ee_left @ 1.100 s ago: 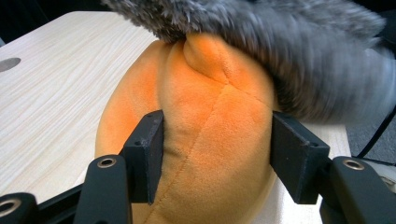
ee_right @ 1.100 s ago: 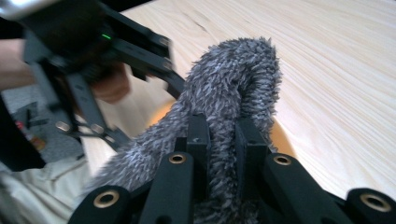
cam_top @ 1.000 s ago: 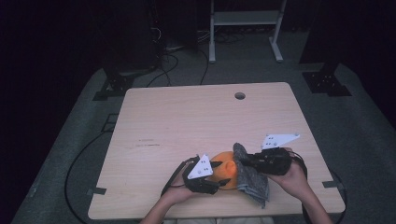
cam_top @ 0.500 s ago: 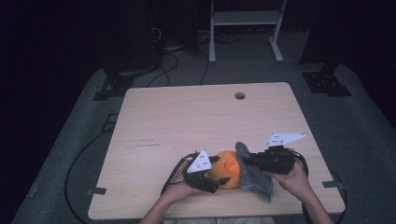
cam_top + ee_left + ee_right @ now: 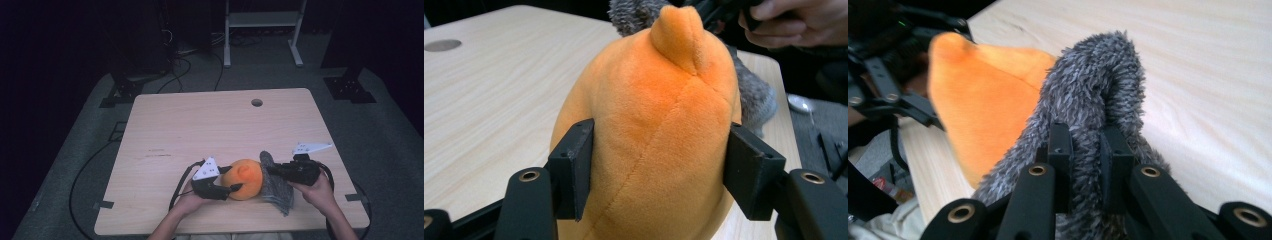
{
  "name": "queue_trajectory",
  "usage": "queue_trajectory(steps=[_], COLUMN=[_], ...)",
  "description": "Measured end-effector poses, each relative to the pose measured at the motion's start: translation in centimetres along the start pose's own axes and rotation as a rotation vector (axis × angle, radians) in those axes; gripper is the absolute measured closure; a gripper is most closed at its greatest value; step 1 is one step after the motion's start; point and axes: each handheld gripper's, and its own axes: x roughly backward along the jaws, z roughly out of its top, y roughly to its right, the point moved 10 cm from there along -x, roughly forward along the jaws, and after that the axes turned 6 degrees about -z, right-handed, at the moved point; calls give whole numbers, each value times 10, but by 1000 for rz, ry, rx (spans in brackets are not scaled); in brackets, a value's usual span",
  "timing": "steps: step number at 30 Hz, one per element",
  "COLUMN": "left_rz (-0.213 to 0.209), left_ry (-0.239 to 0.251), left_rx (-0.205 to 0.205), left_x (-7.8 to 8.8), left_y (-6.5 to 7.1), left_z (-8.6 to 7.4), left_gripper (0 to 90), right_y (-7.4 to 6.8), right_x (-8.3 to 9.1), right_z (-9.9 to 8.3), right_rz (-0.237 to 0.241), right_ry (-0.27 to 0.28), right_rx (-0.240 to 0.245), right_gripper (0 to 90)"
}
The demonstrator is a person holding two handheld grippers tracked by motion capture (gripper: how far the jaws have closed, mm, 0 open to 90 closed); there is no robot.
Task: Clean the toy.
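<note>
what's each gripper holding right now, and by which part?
Left gripper clamps the orange plush by its two sides. Right gripper is shut on a fold of the grey fuzzy cloth.

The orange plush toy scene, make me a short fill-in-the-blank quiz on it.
1. The left gripper has its jaws on either side of the ____ plush toy.
2. The right gripper pinches a fuzzy ____ cloth.
3. In the high view, the cloth lies to the ____ of the toy.
4. The table is made of light ____.

Missing words: orange; grey; right; wood

Right claw (image 5: 1087, 165) tight on grey fuzzy cloth (image 5: 1098, 85); orange plush (image 5: 983, 110) just beside
</note>
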Motion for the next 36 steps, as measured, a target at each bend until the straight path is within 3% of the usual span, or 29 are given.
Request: queue_trajectory(steps=[1,3,4,6,9,11,12,14,16,18,20,23,25,28,29,31,34,36], left_rz=[9,18,15,-1,29,46,48,55,54,50,41,25,53,-45,-61,-62,-15,7], left_ry=[20,54,65,95,41,4,0,-21,-30,-37,-28,67,39,-27,-42,-46,-41,-37], left_rx=[-11,-26,-24,-6,-18,-11,-13,-32,-51,-67,-56,29,33,110,116,105,55,50], left_x=[3,11,14,19,19,18,17,15,10,6,6,14,14,6,4,4,8,7], left_y=[1,2,3,3,0,-4,-4,-2,1,4,4,-5,-14,-14,-13,-12,-13,-14], left_z=[6,19,22,27,18,10,10,11,12,12,12,17,12,-3,-5,-5,-3,-2], left_gripper=[374,382,386,390,392,391,392,392,391,378,313,187,140,100,94,132,304,345], right_y=[-4,-18,-29,-38,-36,-26,-27,-36,-54,-62,-59,-47,-41,-42,-43,-43,-39,-35], right_x=[3,11,16,17,5,-7,-9,-4,5,6,-2,-7,-3,-3,-4,-4,-5,-6], right_z=[5,18,25,30,23,10,8,15,31,36,31,20,19,18,18,18,19,18], right_rz=[2,65,114,143,133,76,92,122,166,150,115,117,102,114,114,110,103,96], right_ry=[18,78,119,134,95,26,16,47,111,113,82,59,57,58,56,56,62,64], right_rx=[7,15,28,38,30,28,10,17,52,97,119,74,64,67,74,79,65,58], right_gripper=[781,779,779,778,776,777,775,772,772,772,771,771,770,769,767,766,765,766])
